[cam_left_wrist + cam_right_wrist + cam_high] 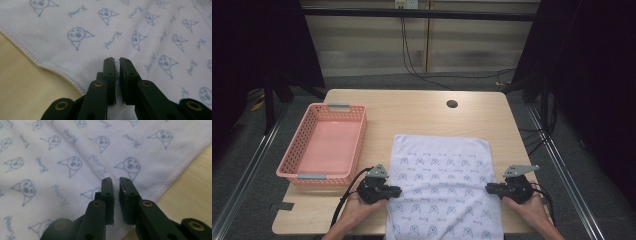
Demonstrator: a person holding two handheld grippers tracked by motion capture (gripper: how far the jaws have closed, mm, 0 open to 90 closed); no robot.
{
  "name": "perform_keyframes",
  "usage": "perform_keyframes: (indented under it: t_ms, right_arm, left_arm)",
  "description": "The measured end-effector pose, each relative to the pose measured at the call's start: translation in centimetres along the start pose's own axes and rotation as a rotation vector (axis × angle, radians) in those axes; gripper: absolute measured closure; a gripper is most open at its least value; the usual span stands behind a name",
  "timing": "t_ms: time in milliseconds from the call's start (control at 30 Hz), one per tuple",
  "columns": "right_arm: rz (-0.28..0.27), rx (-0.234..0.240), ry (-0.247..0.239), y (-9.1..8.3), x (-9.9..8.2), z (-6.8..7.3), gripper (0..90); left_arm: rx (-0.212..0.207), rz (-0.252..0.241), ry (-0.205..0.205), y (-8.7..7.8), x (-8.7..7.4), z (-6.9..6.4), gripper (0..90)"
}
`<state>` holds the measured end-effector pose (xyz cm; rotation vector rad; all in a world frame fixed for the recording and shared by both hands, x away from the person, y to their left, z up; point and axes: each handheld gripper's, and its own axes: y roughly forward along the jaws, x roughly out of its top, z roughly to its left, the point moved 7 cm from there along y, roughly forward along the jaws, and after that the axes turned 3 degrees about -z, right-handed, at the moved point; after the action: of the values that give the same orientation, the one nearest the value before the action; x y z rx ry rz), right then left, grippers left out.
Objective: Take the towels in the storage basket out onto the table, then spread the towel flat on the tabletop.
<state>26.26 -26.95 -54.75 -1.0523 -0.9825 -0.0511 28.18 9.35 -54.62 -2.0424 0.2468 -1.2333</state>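
Between each gripper's fingers sits a pinch of the cloth (442, 185): left gripper (396, 190) & right gripper (488, 188), 2 narrow grips at opposite edges. Next, prob lift both together, evenly, to fold.

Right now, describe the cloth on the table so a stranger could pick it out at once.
On the light wooden table, look to the near half, right of the pink basket. There lies the white cloth, spread flat and hanging over the near edge, with the left hand-held gripper and right hand-held gripper pinching its side edges. It alone is soft and printed with small blue cartoon faces and script.
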Motion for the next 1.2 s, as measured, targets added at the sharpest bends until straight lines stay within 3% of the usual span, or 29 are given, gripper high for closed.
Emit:
perform_keyframes:
  t_ms: [100,200,300,367,433,467,500,567,733,800,900,967,1033,1067,1200]
  right_arm:
    - [0.013,0.03,0.001,-0.6,-0.7,1.2,82.0]
    - [0.037,0.061,0.002,-1.3,-1.4,2.4,81.8]
    - [0.051,0.072,-0.004,-1.5,-1.6,2.8,72.7]
    - [0.027,0.039,0.009,-1.5,-1.0,2.4,64.4]
    - [-0.029,0.01,0.007,-1.5,0.0,1.5,61.3]
    - [-0.029,0.01,0.007,-1.5,0.0,1.5,61.3]
    - [-0.072,-0.047,0.014,-1.5,1.2,0.1,58.9]
    - [-0.106,-0.083,0.026,-1.0,2.3,-1.5,56.2]
    - [-0.099,-0.155,0.039,1.3,4.7,-5.4,56.1]
    - [-0.09,-0.191,0.038,2.5,5.5,-6.8,55.8]
    - [-0.082,-0.209,0.062,4.0,6.2,-8.5,53.2]
    - [-0.057,-0.226,0.07,4.8,6.3,-9.0,51.9]
    - [-0.064,-0.206,0.061,5.5,6.5,-9.1,51.2]
    - [-0.057,-0.202,0.051,5.8,6.5,-8.9,54.1]
    - [-0.072,-0.175,0.06,5.9,6.5,-8.2,72.7]
  left_arm:
    - [-0.044,0.018,-0.011,-0.6,-1.0,-1.2,84.0]
    - [-0.087,0.052,0.007,-1.2,-1.9,-2.6,84.1]
    - [-0.073,0.033,0.009,-1.1,-1.5,-2.6,73.5]
    - [-0.041,0.005,0.0,-0.9,-0.8,-1.8,67.3]
    - [-0.009,-0.036,0.008,-0.8,0.4,-0.9,65.1]
    - [-0.009,-0.036,0.008,-0.8,0.4,-0.9,64.9]
    - [0.008,-0.087,-0.009,-0.7,1.8,0.3,64.9]
    - [0.04,-0.112,-0.016,-0.2,2.9,1.7,64.5]
    - [0.081,-0.123,-0.037,1.7,4.2,4.4,63.8]
    - [0.095,-0.128,-0.046,2.0,4.5,5.1,62.5]
    - [0.121,-0.138,-0.064,1.9,5.0,6.5,61.1]
    - [0.136,-0.167,-0.091,1.7,5.4,7.4,59.2]
    - [0.152,-0.156,-0.106,1.8,5.4,8.1,57.6]
    - [0.174,-0.144,-0.091,1.9,5.4,8.5,56.2]
    - [0.198,-0.177,-0.105,1.9,6.0,9.4,50.5]
